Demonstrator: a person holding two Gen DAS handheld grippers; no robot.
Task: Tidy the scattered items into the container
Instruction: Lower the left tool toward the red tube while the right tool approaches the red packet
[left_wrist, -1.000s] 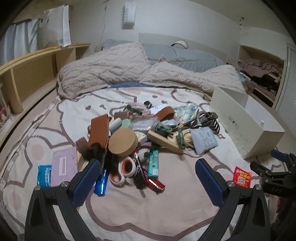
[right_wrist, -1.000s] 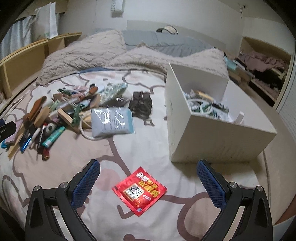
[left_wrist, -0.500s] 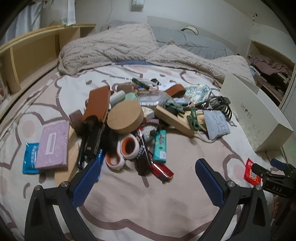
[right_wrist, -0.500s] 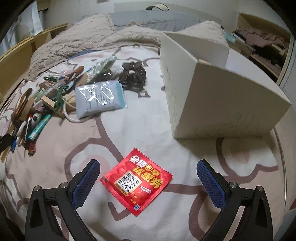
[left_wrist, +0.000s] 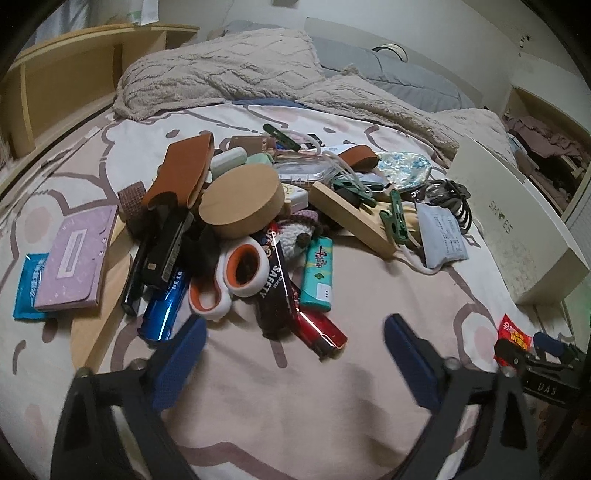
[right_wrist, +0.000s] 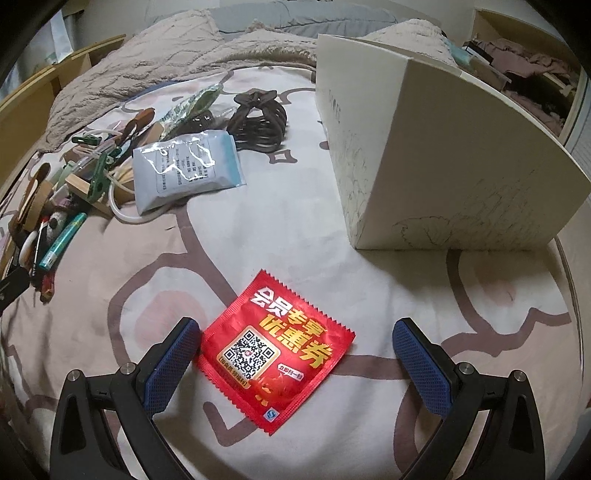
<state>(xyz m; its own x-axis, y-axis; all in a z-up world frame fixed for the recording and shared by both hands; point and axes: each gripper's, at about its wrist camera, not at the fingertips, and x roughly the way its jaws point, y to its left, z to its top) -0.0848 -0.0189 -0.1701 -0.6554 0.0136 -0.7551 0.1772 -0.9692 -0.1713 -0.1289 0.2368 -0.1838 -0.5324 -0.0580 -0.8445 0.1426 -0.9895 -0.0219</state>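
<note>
One flat red sachet (right_wrist: 275, 347), yellow lettering, QR code

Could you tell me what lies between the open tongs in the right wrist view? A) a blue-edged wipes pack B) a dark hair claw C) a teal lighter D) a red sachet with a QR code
D: the red sachet lies flat on the bedsheet between the right tongs, whose pads stand apart and do not press on it.

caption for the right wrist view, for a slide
Open right gripper over a red packet on the bed, beside the white box.
</note>
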